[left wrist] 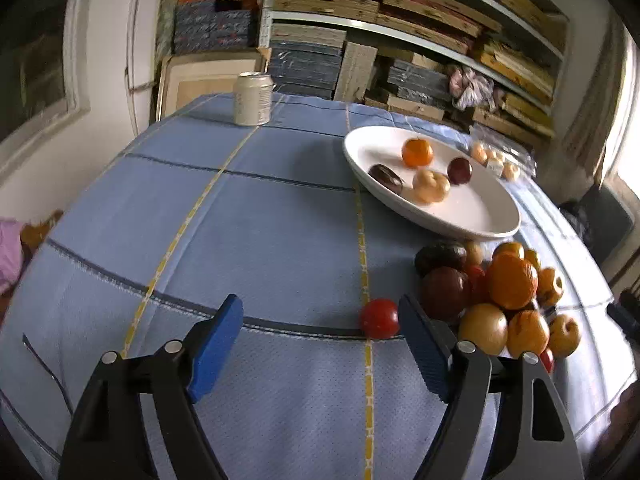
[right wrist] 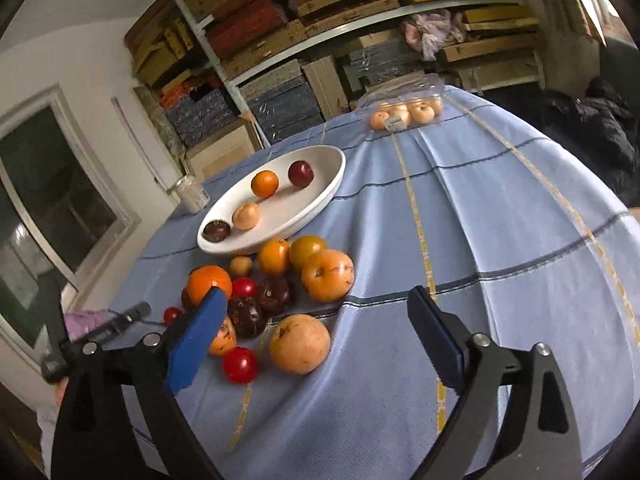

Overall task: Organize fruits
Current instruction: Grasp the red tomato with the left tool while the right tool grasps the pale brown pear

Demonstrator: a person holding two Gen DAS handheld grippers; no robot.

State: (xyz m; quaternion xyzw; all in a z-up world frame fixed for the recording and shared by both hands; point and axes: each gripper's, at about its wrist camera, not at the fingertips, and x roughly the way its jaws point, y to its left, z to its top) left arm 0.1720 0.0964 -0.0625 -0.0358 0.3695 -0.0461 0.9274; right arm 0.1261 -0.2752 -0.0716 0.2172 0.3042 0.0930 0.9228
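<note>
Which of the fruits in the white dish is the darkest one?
The near-black fruit at the dish's end nearest the loose pile. The other three are bright orange, pale tan and deep red.

A: Item one, the white oval dish (right wrist: 320,200)?
B: Four fruits are held apart in it: an orange (right wrist: 264,183), a dark red plum (right wrist: 301,173), a pale peach (right wrist: 246,216), a dark tomato (right wrist: 216,231).

A: Item two, the loose pile (right wrist: 276,280)?
B: Heaped just beside the dish on the bench: orange, yellow, dark and small red fruits (right wrist: 240,365), many touching.

Left tool (left wrist: 320,344) – jaws wide, empty; right tool (right wrist: 316,336) – same.
</note>
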